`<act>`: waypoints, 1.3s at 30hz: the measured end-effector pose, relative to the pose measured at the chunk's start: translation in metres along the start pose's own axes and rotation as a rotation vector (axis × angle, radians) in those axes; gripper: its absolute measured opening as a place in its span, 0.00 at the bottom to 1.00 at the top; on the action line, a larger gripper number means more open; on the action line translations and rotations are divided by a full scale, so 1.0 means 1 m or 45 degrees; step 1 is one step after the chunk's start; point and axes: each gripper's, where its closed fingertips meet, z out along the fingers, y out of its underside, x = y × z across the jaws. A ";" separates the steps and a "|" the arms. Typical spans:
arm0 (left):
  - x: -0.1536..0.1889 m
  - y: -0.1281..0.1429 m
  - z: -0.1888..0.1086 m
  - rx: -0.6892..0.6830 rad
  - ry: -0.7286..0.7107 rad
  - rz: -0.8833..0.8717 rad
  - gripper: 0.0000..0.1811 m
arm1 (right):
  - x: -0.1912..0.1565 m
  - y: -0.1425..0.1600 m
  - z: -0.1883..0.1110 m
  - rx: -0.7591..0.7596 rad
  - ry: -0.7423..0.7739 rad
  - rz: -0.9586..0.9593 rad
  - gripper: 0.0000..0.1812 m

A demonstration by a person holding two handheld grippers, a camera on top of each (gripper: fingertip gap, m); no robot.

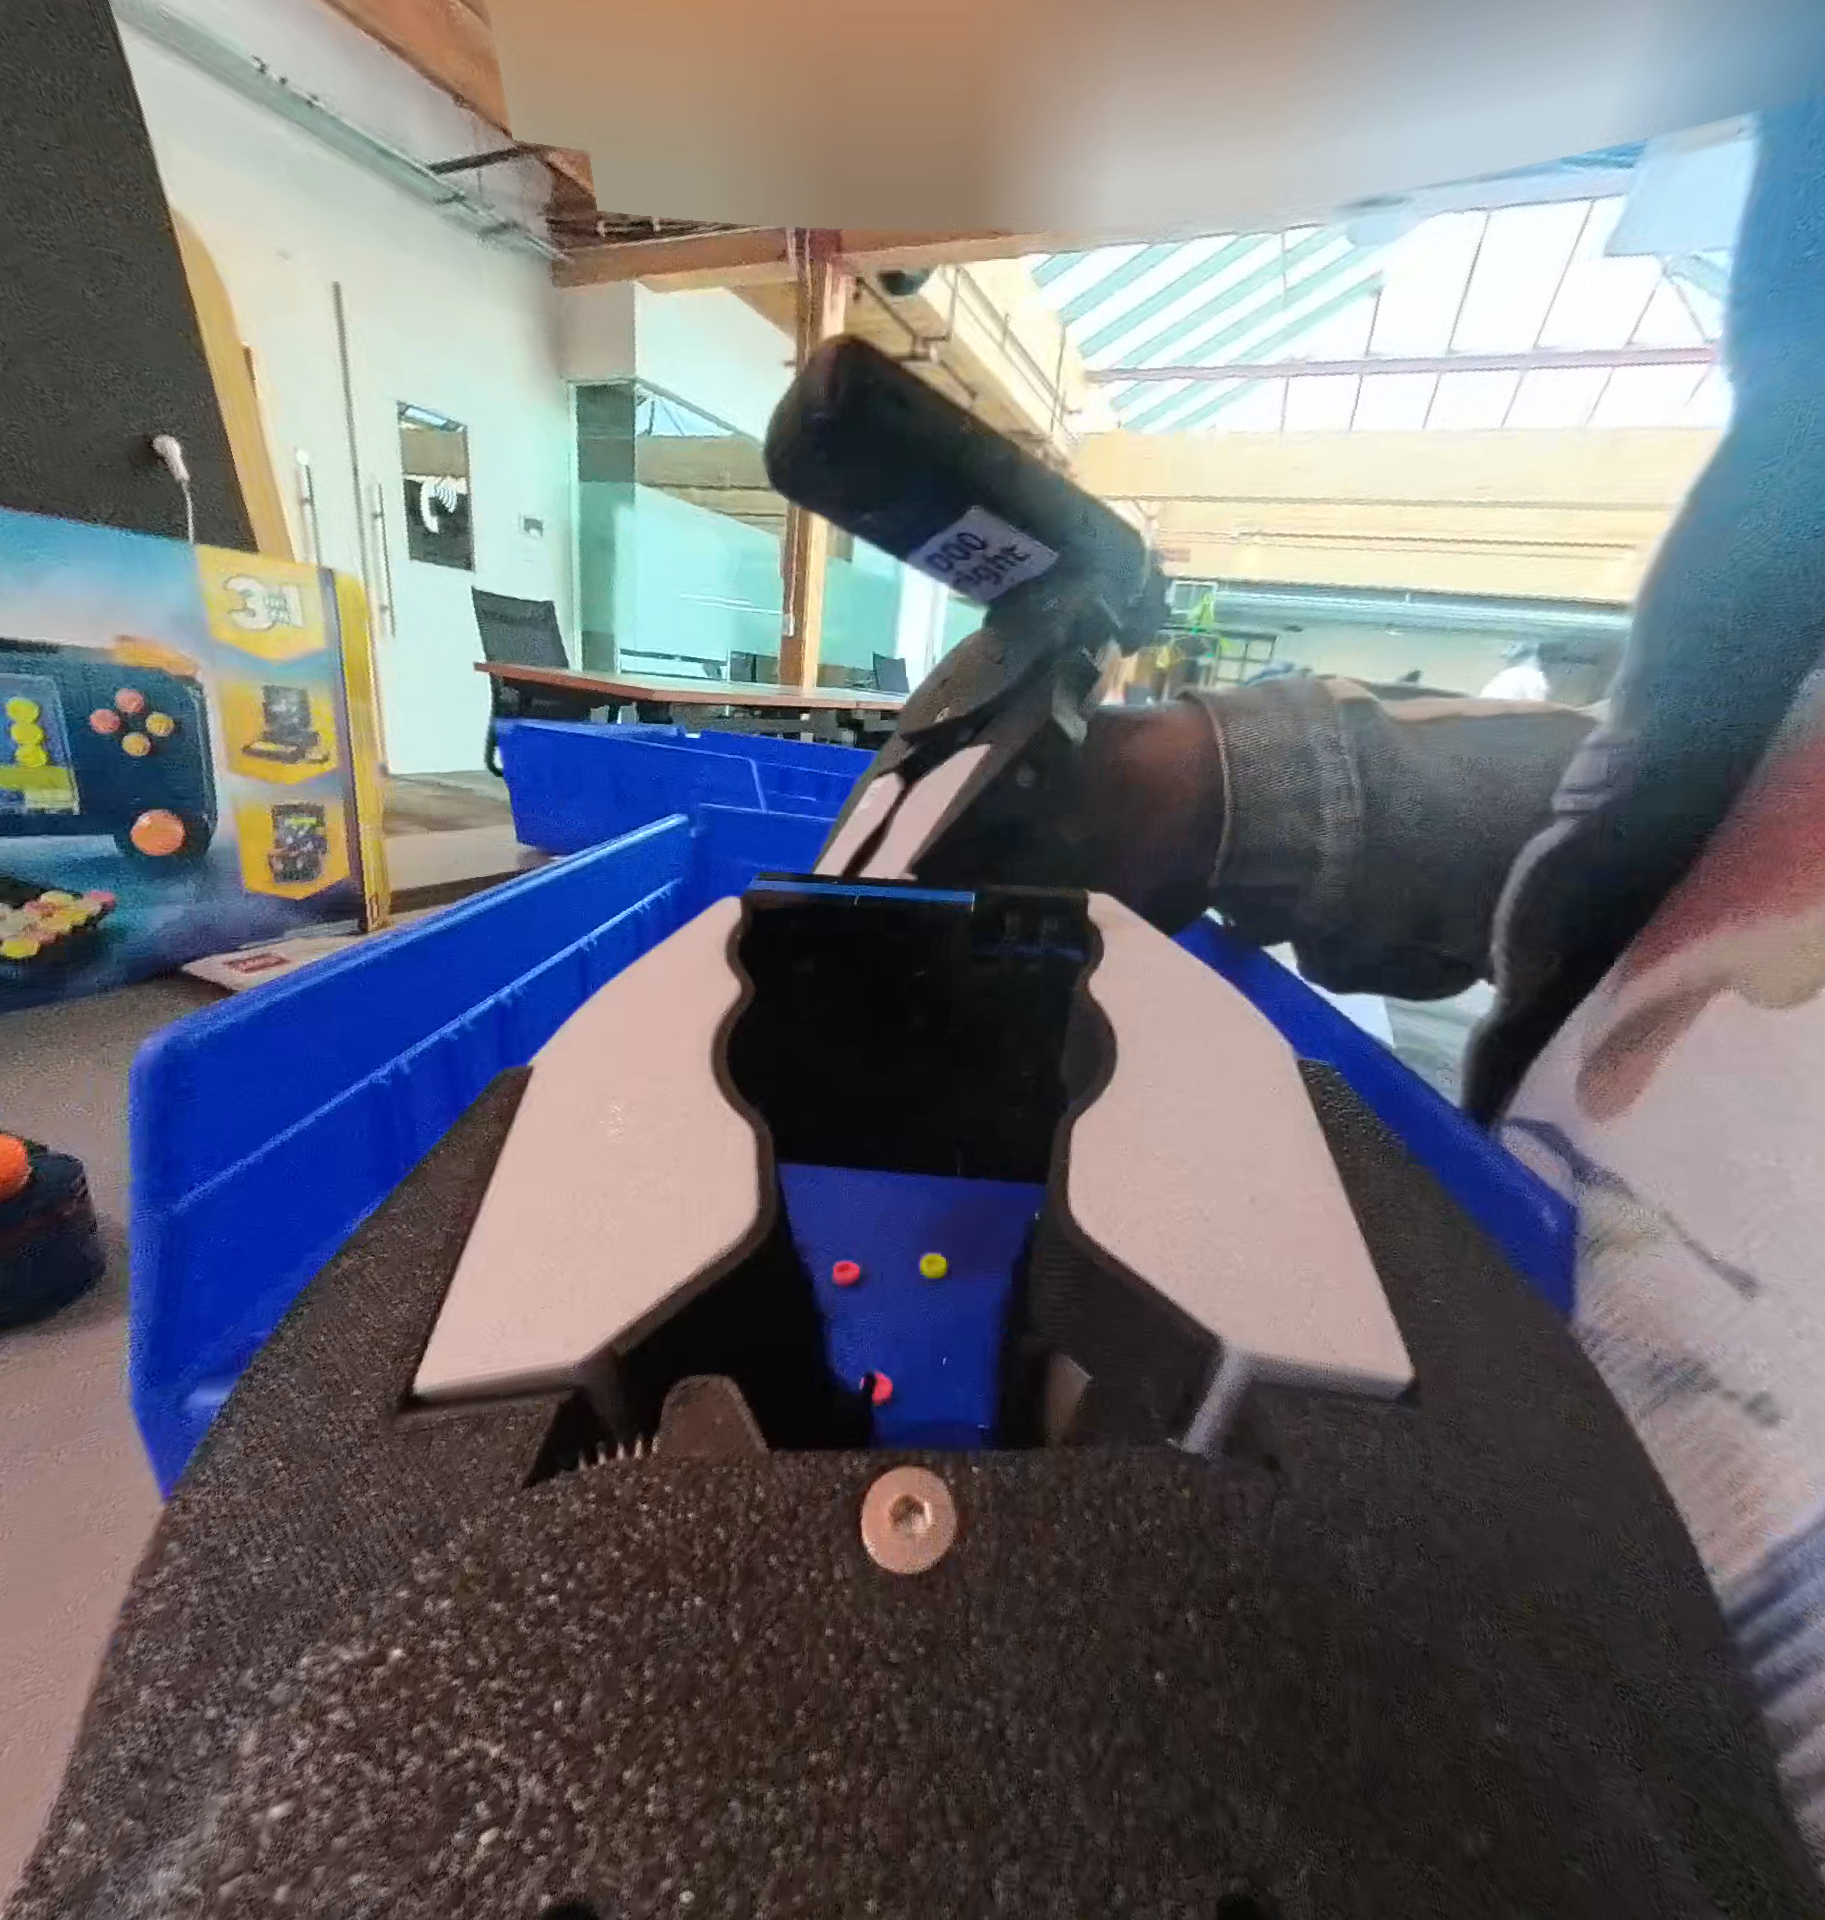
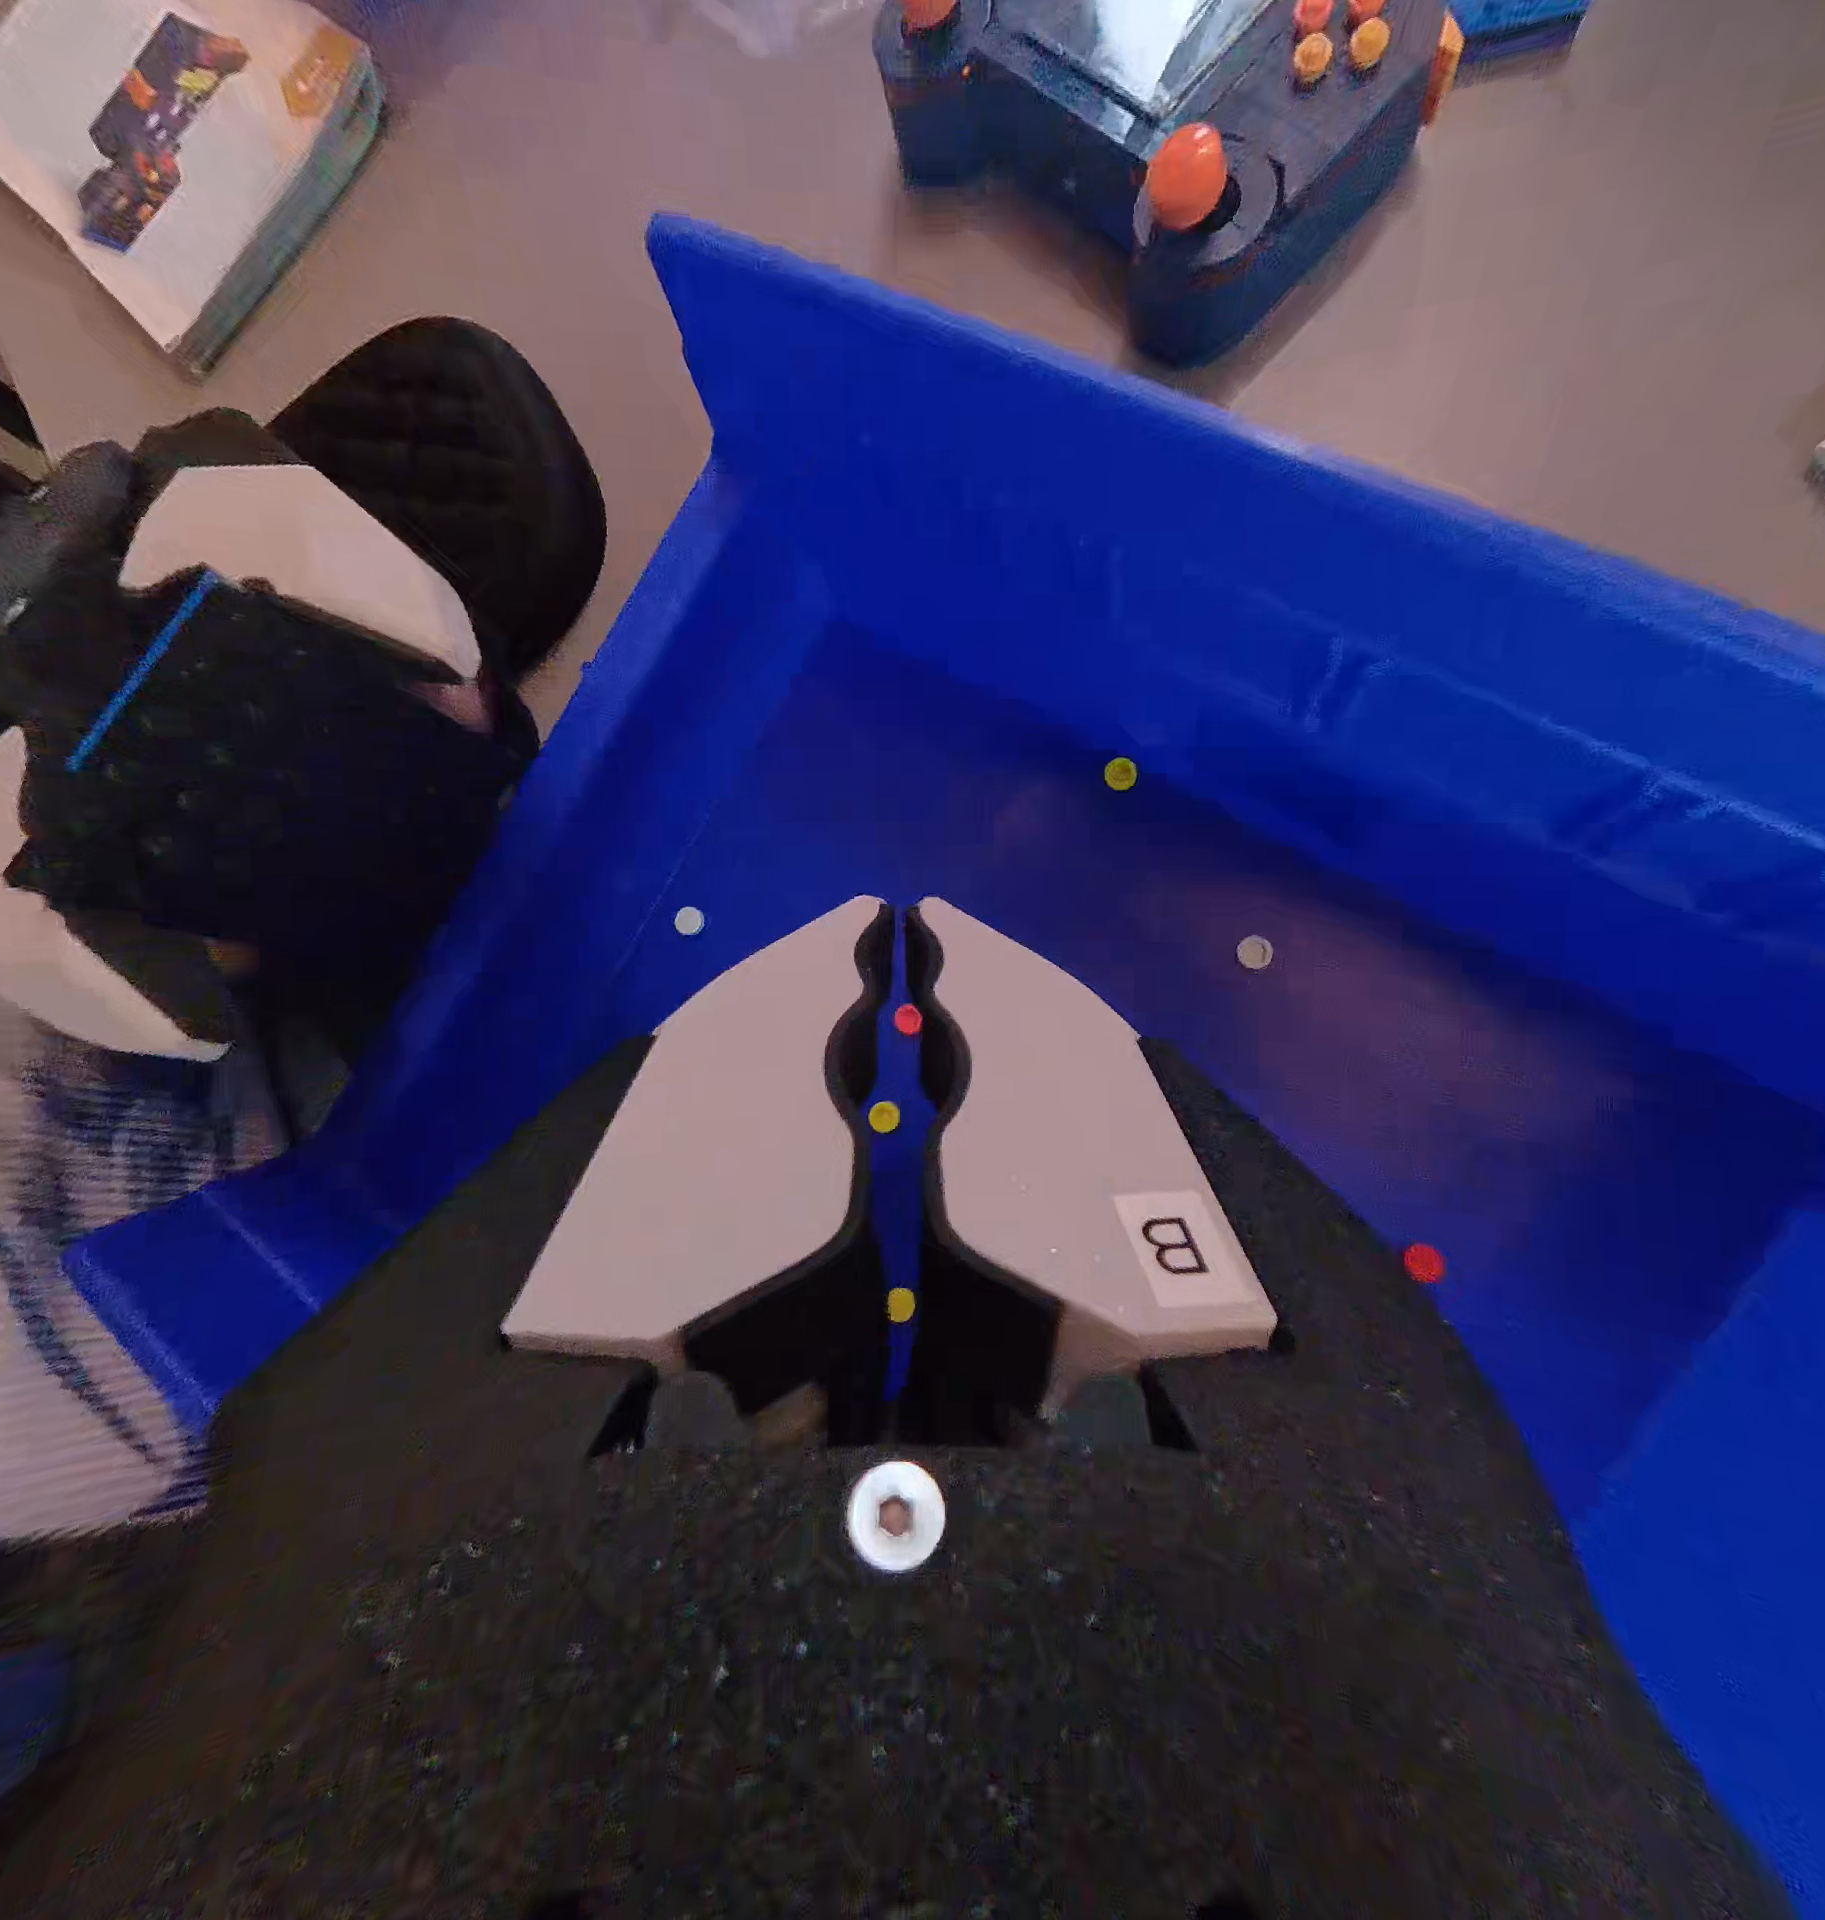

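My left gripper (image 1: pixel 913 914) is shut on a black block-built piece (image 1: pixel 908 1029) with a blue strip along its top edge, and both pads press its sides. It holds the piece above the near end of a blue bin (image 1: pixel 399 997). The right wrist view shows the same grip at the far left (image 2: pixel 175 758). My right gripper (image 2: pixel 900 906) is shut and hovers over the bin's floor (image 2: pixel 1095 520). Small round studs lie there: red (image 2: pixel 907 1019), yellow (image 2: pixel 884 1117) and grey (image 2: pixel 689 921). In the left wrist view the right gripper (image 1: pixel 856 862) points down just behind the black piece.
A building-set box (image 1: pixel 160 748) stands at the left. A dark blue built console with orange knobs (image 2: pixel 1178 135) sits beyond the bin. A booklet (image 2: pixel 160 177) lies on the table. A second blue bin (image 1: pixel 617 779) stands farther back. A sleeved arm (image 1: pixel 1355 810) reaches in from the right.
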 end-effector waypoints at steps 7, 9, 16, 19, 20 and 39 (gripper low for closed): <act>-0.003 -0.017 -0.005 0.158 0.039 -0.139 0.30 | -0.025 -0.027 -0.030 0.336 -0.248 -0.004 0.07; -0.007 -0.025 -0.008 0.233 0.060 -0.257 0.30 | -0.032 -0.035 -0.044 0.483 -0.319 -0.039 0.16; -0.003 -0.046 -0.008 0.267 0.184 -0.482 0.30 | -0.062 -0.052 -0.090 0.964 -0.394 -0.320 0.35; 0.001 -0.061 -0.006 0.291 0.310 -0.659 0.31 | -0.077 -0.056 -0.099 1.101 -0.291 -0.549 0.47; 0.001 -0.065 -0.006 0.296 0.347 -0.725 0.30 | -0.084 -0.056 -0.100 1.138 -0.246 -0.664 0.50; 0.076 -0.086 -0.022 -0.103 0.508 -0.480 0.63 | -0.169 -0.055 -0.080 1.025 0.390 -1.747 0.30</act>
